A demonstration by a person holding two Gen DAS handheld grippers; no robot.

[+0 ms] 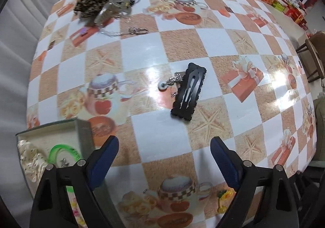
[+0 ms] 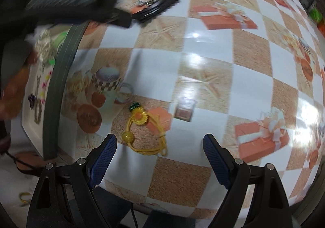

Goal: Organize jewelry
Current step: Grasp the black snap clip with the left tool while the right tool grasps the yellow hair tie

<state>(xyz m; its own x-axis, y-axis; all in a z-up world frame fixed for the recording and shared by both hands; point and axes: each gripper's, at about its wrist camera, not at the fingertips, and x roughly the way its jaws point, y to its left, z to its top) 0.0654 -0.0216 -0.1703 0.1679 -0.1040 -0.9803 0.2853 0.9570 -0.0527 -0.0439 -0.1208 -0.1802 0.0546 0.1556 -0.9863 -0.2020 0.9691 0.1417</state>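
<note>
Cluttering table [image 1: 142, 49]: hair clip [image 1: 189, 93], jewelry heap [image 1: 105, 6].

Both views are evenly and brightly lit from overhead. White glare patches lie on the glossy tablecloth [image 1: 142, 49] covering the bench, strongest at the right edge in the left wrist view. Strong fisheye curvature bows the checks near the frame edges; corners are vignetted black. Right wrist view is softer overall, and the left gripper [image 2: 67, 7] crossing its upper left is heavily motion-blurred.

A black hair clip [image 1: 189, 91] lay flat beside a small chain [image 1: 172, 81]; a yellow flower hair tie [image 2: 142, 134] lay apart.
</note>
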